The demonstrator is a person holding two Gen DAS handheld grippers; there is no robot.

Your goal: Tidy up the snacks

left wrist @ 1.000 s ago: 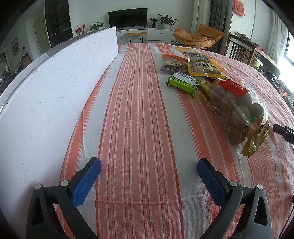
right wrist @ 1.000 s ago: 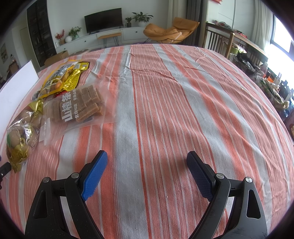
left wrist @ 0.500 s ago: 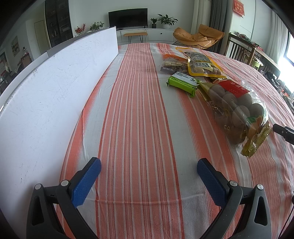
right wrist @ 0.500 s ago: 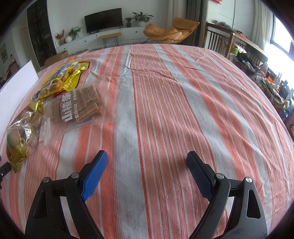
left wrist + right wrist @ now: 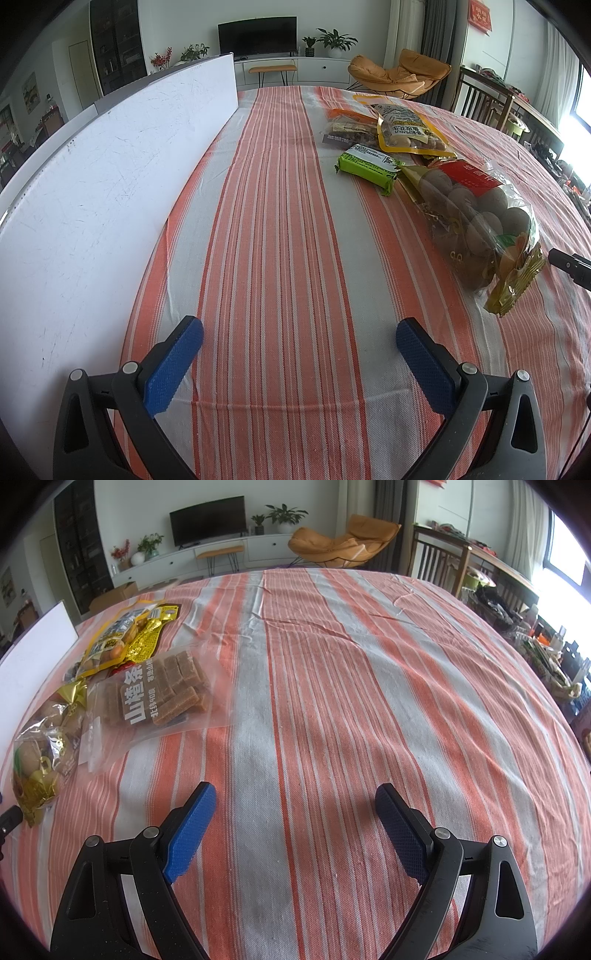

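I see no change vs 1 s ago | left gripper (image 5: 299, 354) spread wide, empty | right gripper (image 5: 295, 823) likewise | snack bags (image 5: 162, 694) unmoved on striped tablecloth (image 5: 266, 221), between both views

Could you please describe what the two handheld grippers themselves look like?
The left gripper and right gripper match: black angular frames with triangular cut-outs and round silver pivot bolts, each carrying two fingers faced with blue dotted-texture pads. No cables, markings, hands or sleeves show.
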